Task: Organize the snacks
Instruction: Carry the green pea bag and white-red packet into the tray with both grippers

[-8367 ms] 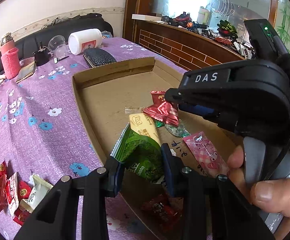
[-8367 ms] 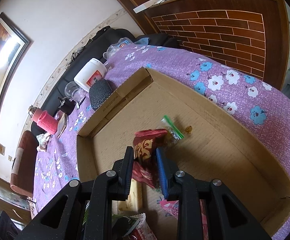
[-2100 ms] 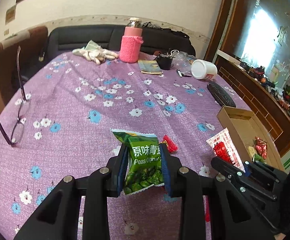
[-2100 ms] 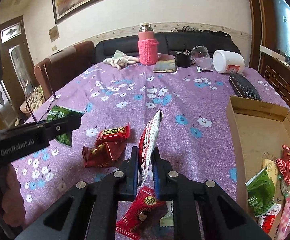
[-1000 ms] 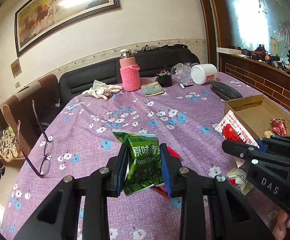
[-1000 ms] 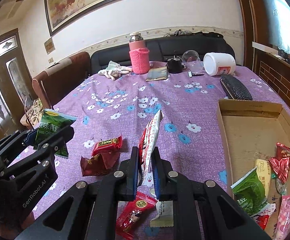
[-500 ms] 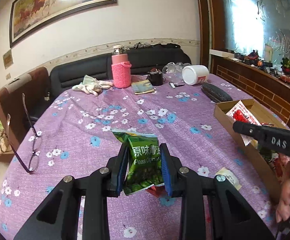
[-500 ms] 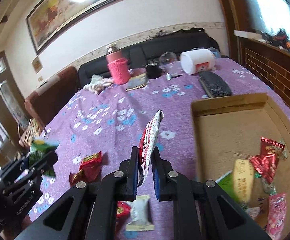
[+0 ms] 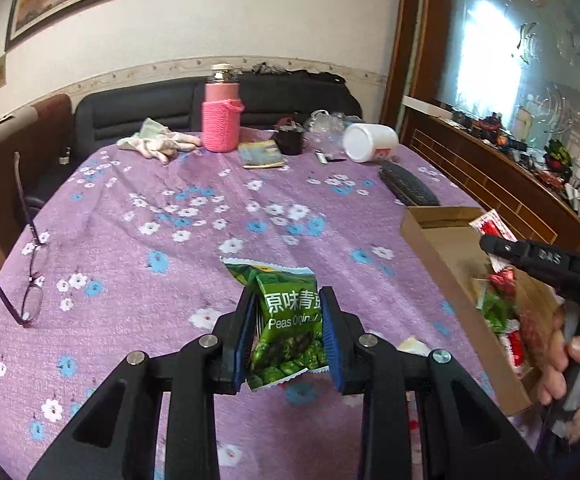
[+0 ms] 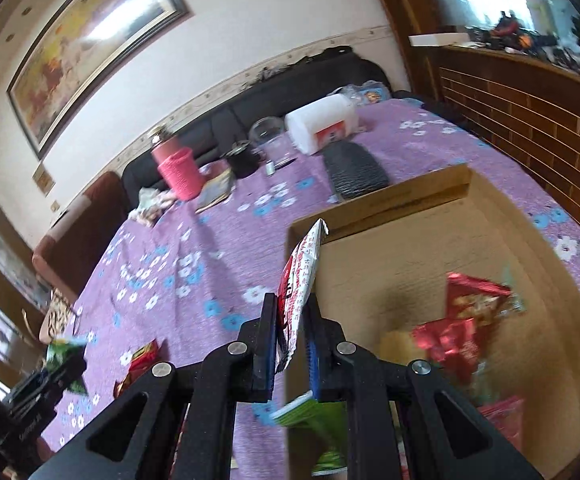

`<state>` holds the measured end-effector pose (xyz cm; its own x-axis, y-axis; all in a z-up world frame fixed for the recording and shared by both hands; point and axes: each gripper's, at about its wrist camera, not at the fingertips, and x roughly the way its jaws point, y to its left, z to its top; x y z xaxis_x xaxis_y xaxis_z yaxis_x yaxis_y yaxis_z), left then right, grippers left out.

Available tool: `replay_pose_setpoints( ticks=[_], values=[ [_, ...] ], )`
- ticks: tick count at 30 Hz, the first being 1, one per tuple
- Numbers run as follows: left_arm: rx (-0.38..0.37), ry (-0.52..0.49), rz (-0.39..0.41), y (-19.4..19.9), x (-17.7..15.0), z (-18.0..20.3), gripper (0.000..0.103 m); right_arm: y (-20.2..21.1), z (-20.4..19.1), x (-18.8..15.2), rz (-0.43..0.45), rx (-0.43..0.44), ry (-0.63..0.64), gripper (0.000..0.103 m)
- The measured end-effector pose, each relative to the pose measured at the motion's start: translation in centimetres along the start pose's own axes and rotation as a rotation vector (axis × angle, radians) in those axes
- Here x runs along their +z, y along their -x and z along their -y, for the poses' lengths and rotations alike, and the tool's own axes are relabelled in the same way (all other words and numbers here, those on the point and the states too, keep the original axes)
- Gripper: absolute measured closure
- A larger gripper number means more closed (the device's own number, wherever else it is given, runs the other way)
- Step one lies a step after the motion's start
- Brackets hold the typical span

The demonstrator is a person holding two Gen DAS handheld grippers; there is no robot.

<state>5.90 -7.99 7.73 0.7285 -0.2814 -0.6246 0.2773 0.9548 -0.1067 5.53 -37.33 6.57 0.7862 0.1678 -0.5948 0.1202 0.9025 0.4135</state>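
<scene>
Right wrist view: the right tool (image 10: 292, 340), clamped on a red-and-white snack packet (image 10: 300, 280), hangs over the cardboard box's (image 10: 410, 200) near-left wall; next comes release over bare cardboard beyond the red packets (image 10: 462, 320). Left of the box, the left tool (image 9: 288, 332) grips a green pea packet (image 9: 290, 320) above the purple surface (image 9: 170, 220), and must cross that wall. Loose snacks (image 10: 142, 360) lie left of the box.

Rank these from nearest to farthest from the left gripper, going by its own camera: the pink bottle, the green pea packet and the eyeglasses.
1. green pea packet: clamped in the left gripper.
2. eyeglasses: on the purple cloth at the left edge, midway up the table.
3. pink bottle: upright at the table's far end, by the sofa.
</scene>
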Motion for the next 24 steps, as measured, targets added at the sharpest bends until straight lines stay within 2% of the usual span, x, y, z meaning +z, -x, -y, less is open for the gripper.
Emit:
replay_pose_setpoints(
  ticks=[4, 10, 17, 24],
  values=[
    [-0.043, -0.022, -0.013, 0.8, 0.7, 2.0, 0.073, 0.8, 2.3, 1.0, 0.018, -0.004, -0.061, 0.09],
    [-0.11, -0.082, -0.016, 0.9, 2.3, 7.2, 0.073, 1.4, 4.8, 1.7, 0.024, 0.005, -0.139, 0.09],
    [-0.229, -0.12, -0.126, -3.0, 1.8, 14.3, 0.073, 1.2, 6.6, 2.0, 0.005, -0.008, -0.208, 0.09],
    [-0.242, -0.201, -0.229, -7.5, 0.3, 19.3, 0.073, 0.4, 8.1, 1.8, -0.046, -0.05, -0.24, 0.09]
  ],
)
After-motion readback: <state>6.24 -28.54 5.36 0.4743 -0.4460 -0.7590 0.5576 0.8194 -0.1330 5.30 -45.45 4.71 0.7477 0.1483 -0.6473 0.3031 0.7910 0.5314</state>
